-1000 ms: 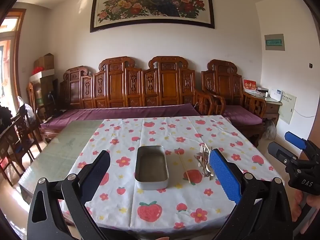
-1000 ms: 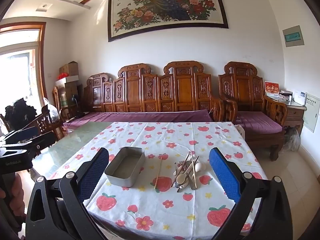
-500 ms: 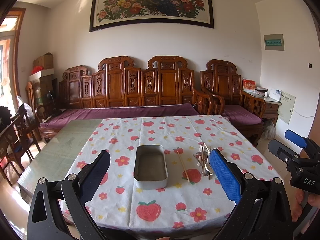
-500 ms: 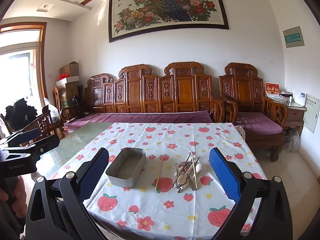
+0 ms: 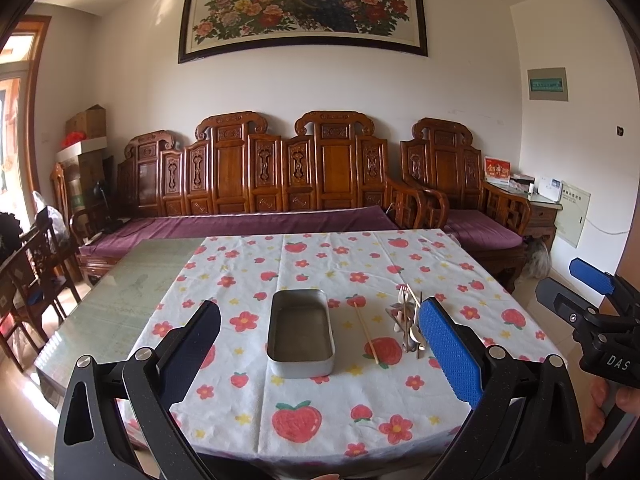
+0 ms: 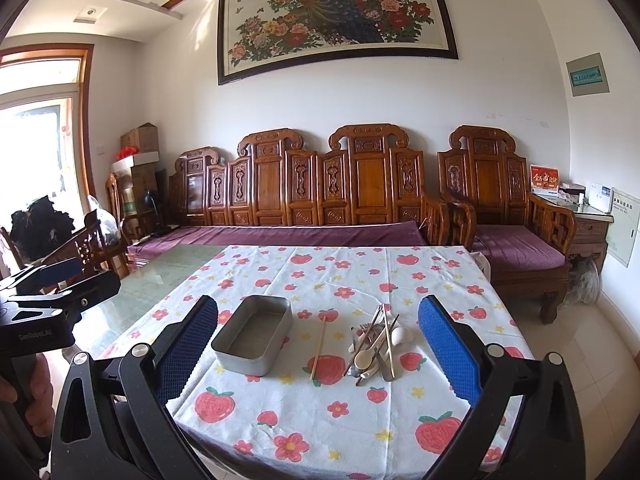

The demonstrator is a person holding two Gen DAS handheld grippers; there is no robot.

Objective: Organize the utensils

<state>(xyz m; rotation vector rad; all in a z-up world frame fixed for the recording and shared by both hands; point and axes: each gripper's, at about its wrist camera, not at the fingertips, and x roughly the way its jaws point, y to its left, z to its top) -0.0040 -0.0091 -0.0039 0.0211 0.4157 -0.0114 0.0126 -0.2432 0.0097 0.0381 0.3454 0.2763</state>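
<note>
An empty metal tin sits on the flowered tablecloth. Right of it lies a single wooden chopstick. Further right is a heap of utensils: spoons, a fork, chopsticks, all overlapping. My left gripper is open, held above the near table edge with the tin between its fingers' line of sight. My right gripper is open too, short of the table, nothing in it. Each gripper shows at the edge of the other's view.
The cloth covers the right part of a glass-topped table. A carved wooden sofa with purple cushions stands behind it. Wooden chairs are at the left. A person's hands hold both grippers.
Both grippers have drifted slightly, so the table sits a little differently in each view. Nothing on the table has moved and both stay open.
</note>
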